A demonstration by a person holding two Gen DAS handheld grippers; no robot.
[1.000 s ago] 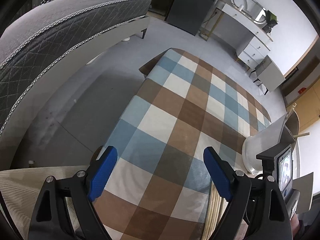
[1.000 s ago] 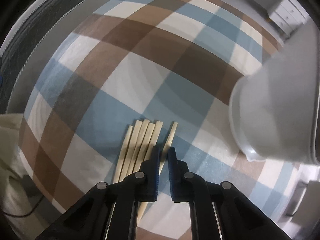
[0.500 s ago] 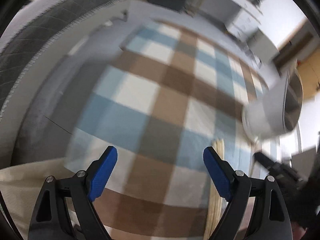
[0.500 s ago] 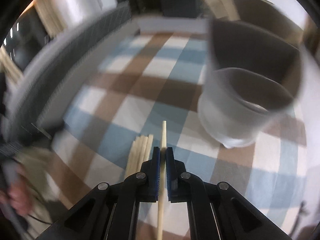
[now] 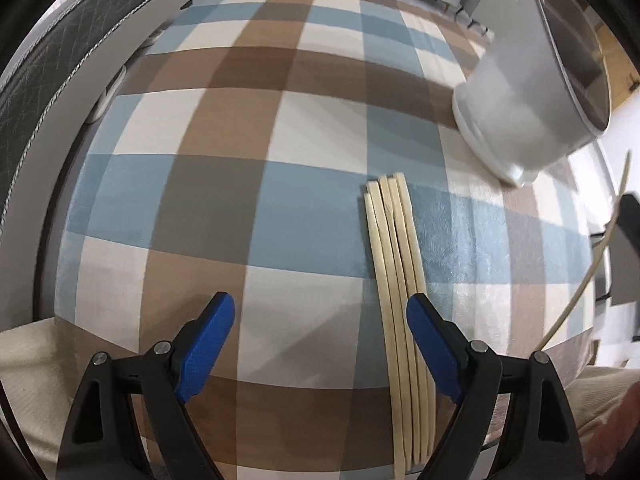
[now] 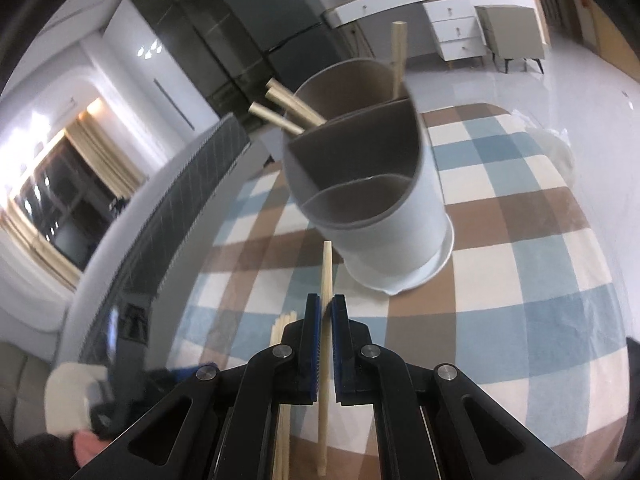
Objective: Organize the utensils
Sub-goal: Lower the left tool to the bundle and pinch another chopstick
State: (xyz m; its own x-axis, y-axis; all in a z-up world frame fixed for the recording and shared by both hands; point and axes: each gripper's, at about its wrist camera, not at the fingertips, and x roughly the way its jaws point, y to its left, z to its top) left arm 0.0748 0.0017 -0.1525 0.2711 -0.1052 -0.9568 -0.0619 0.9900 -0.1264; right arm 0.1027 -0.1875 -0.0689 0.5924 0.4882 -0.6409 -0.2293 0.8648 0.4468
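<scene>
My right gripper (image 6: pixel 326 306) is shut on one pale wooden chopstick (image 6: pixel 327 268), held above the checked tablecloth with its tip pointing at the white divided utensil holder (image 6: pixel 384 224). The holder's far compartment holds several chopsticks (image 6: pixel 288 110). The held chopstick also shows at the right edge of the left wrist view (image 5: pixel 592 272). A bundle of several chopsticks (image 5: pixel 394 264) lies on the cloth. My left gripper (image 5: pixel 320 320) is open and empty just above the cloth, its right finger (image 5: pixel 426 328) beside the bundle. The holder also shows at upper right of the left wrist view (image 5: pixel 528 96).
The table carries a blue, brown and white checked cloth (image 5: pixel 248 160). A grey mattress (image 5: pixel 52 64) stands along the left side. White drawers (image 6: pixel 452 28) and a dark cabinet (image 6: pixel 256 28) stand at the far wall.
My right gripper has lifted one chopstick off the bundle and raised it toward the holder. My left gripper has dropped lower and closer to the bundle on the cloth.
</scene>
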